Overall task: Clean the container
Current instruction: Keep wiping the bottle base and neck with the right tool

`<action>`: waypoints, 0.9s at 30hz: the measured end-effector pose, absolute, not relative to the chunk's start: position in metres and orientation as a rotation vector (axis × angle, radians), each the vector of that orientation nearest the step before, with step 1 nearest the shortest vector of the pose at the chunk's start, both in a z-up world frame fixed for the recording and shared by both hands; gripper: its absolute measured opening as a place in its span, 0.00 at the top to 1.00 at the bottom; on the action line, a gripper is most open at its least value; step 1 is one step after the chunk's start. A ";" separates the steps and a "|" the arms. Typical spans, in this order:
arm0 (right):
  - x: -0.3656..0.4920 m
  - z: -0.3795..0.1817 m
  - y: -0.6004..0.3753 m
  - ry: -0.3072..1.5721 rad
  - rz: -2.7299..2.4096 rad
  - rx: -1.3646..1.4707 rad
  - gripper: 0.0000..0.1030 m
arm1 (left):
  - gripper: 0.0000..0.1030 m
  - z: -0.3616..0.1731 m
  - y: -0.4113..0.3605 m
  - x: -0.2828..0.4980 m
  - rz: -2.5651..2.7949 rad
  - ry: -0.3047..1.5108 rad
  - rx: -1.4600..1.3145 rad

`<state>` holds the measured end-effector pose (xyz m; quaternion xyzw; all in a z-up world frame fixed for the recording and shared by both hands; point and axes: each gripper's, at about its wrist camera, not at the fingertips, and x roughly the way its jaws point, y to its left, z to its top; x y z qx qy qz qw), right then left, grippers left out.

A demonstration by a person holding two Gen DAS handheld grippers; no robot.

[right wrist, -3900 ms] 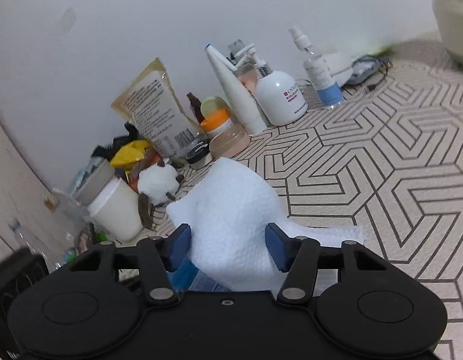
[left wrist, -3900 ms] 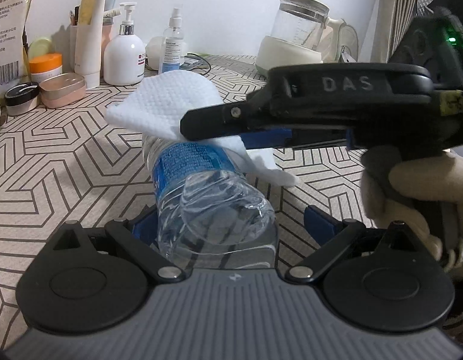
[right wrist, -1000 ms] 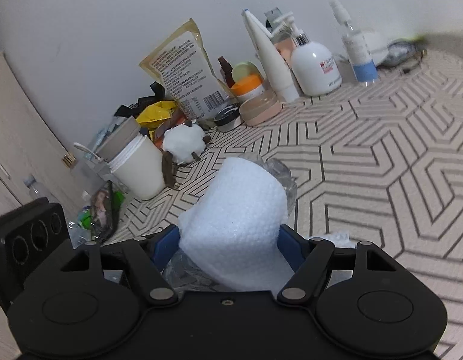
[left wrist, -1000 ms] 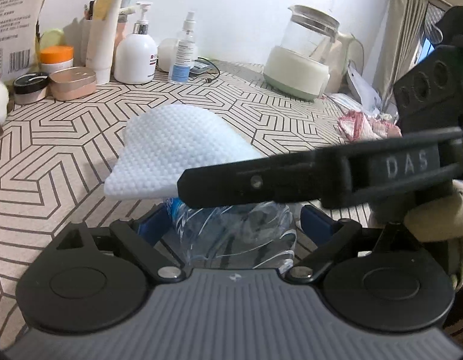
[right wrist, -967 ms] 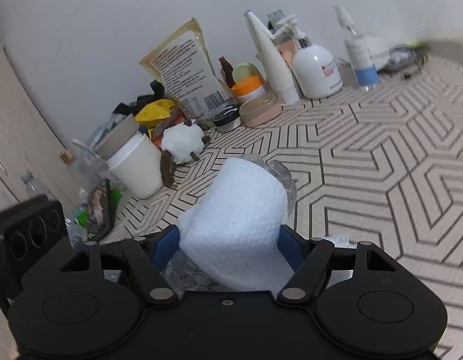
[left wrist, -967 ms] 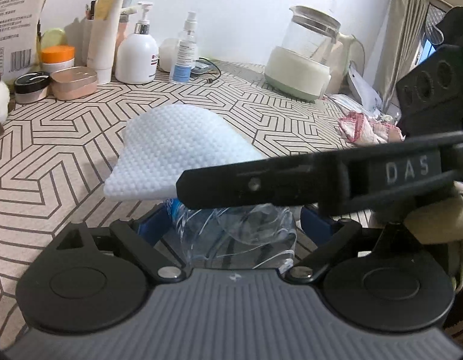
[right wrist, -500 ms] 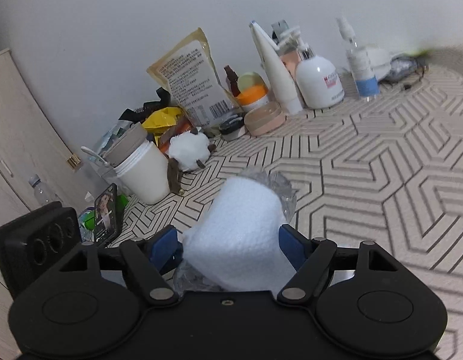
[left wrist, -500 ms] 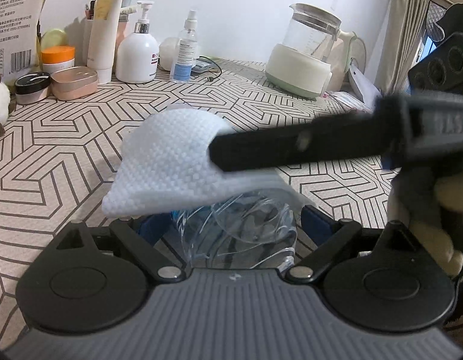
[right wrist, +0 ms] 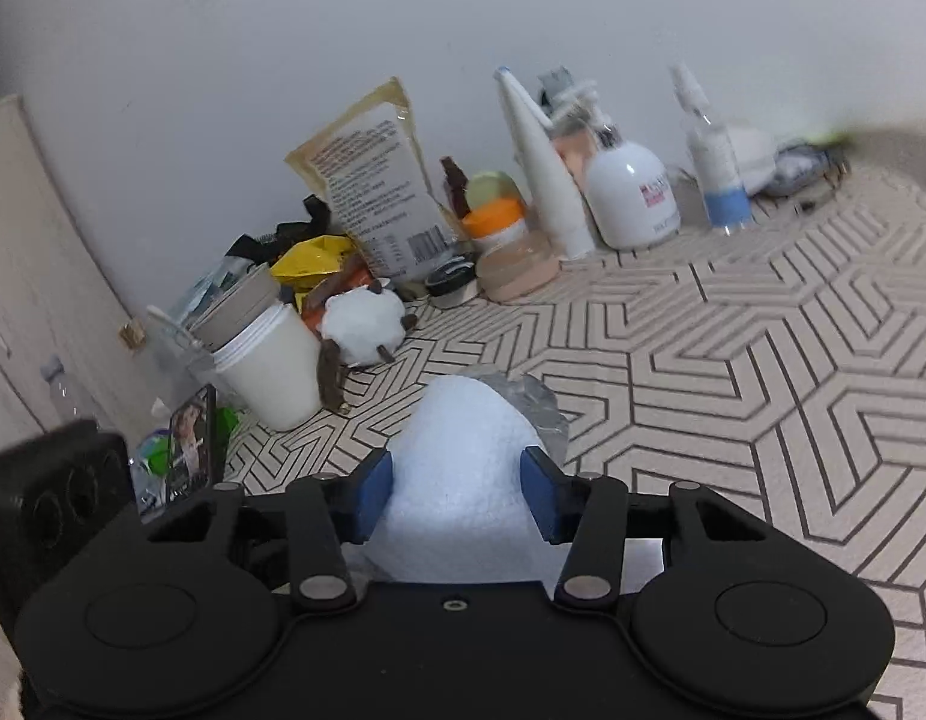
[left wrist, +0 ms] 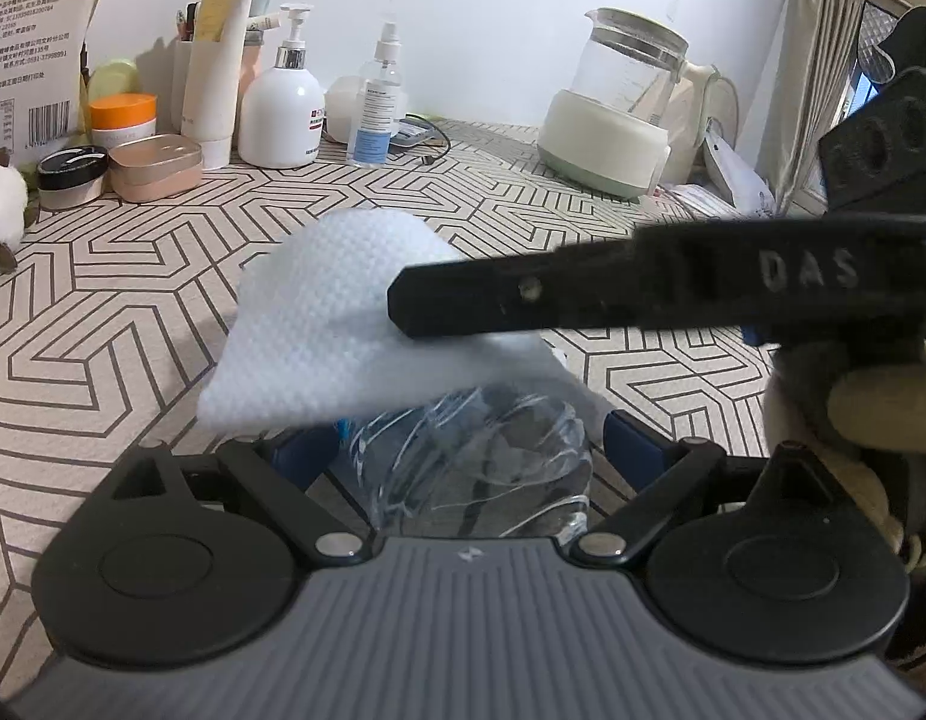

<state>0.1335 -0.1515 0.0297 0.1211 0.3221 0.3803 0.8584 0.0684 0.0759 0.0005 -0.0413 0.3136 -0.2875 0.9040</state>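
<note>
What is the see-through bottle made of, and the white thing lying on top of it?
The bottle looks like thin clear plastic: glossy, ribbed and crinkled. The white wipe looks like soft paper or non-woven cloth, matte with a dimpled weave, and it bends limply over the bottle. Which of the two cannot be told.

White hand-painted letters "DAS" stand on the side of the black right gripper (left wrist: pixel 402 306) finger. The tan paper bag (left wrist: pixel 36 36) against the wall carries a barcode and dense print too small to read
</note>
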 end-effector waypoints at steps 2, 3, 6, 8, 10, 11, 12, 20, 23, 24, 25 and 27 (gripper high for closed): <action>0.125 0.033 -0.146 0.659 0.801 0.197 0.48 | 0.07 0.000 0.076 0.069 -0.594 0.649 -0.085; 0.122 0.034 -0.145 0.651 0.801 0.174 0.48 | 0.07 0.000 0.076 0.069 -0.594 0.649 -0.086; 0.111 0.039 -0.143 0.637 0.810 0.131 0.46 | 0.06 0.000 0.074 0.069 -0.587 0.649 -0.071; 0.106 0.042 -0.143 0.628 0.827 0.110 0.46 | 0.06 0.000 0.073 0.069 -0.586 0.649 -0.067; 0.103 0.045 -0.144 0.623 0.847 0.112 0.47 | 0.06 0.000 0.074 0.069 -0.588 0.650 -0.071; 0.103 0.044 -0.146 0.623 0.854 0.121 0.47 | 0.06 0.000 0.074 0.069 -0.589 0.651 -0.070; 0.105 0.043 -0.148 0.625 0.856 0.133 0.47 | 0.06 0.000 0.074 0.068 -0.589 0.651 -0.068; 0.126 0.024 -0.162 0.661 0.850 0.277 0.44 | 0.05 -0.001 0.075 0.068 -0.594 0.650 -0.071; 0.144 0.006 -0.180 0.781 0.889 0.502 0.42 | 0.05 -0.001 0.075 0.068 -0.591 0.651 -0.066; 0.148 -0.001 -0.186 0.817 0.910 0.570 0.42 | 0.04 -0.001 0.074 0.068 -0.591 0.651 -0.063; 0.151 -0.008 -0.192 0.841 0.929 0.621 0.42 | 0.04 -0.001 0.074 0.067 -0.591 0.651 -0.060; 0.149 -0.015 -0.196 0.860 0.949 0.669 0.41 | 0.03 -0.001 0.073 0.068 -0.592 0.652 -0.055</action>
